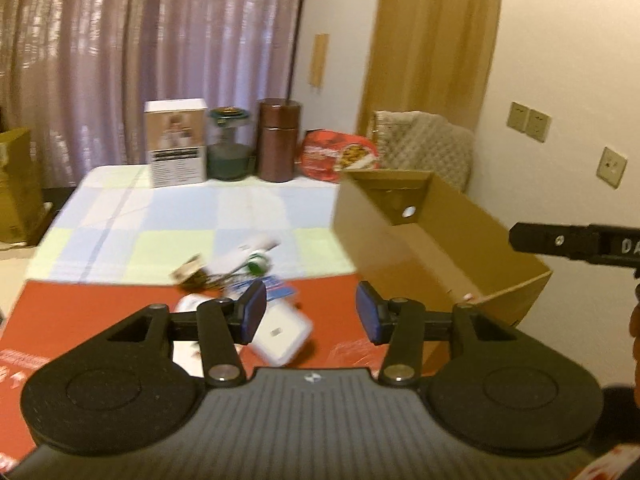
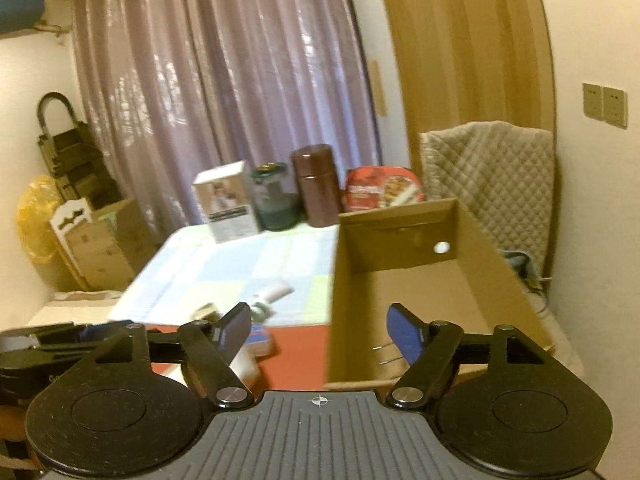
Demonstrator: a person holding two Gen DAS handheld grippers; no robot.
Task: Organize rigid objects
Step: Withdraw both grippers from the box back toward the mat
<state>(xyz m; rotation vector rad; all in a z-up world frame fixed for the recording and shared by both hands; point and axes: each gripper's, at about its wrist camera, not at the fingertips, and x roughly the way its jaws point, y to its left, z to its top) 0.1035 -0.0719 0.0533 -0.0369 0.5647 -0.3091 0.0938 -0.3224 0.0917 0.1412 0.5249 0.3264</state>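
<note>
Left gripper (image 1: 311, 309): blue pads apart, nothing between.
Right gripper (image 2: 319, 334): pads wide apart, empty.
Red mat (image 1: 96, 312): flat, smooth.
Small objects (image 1: 248, 280): blurred heap on the mat's far edge; white square container (image 1: 286, 334) nearest.
Cardboard box (image 2: 400, 292): open, matte, right of the heap.
Checked cloth (image 1: 168, 212): pastel squares.
Brown canister (image 1: 278, 140): glossy cylinder, far edge.

You are in a lived-in home room: mauve curtains (image 2: 224, 92) cover the window, a quilted blanket (image 2: 492, 176) drapes a chair, a checked cloth covers the desk (image 1: 168, 216), and cardboard boxes (image 2: 104, 240) are stacked against the wall.
</note>
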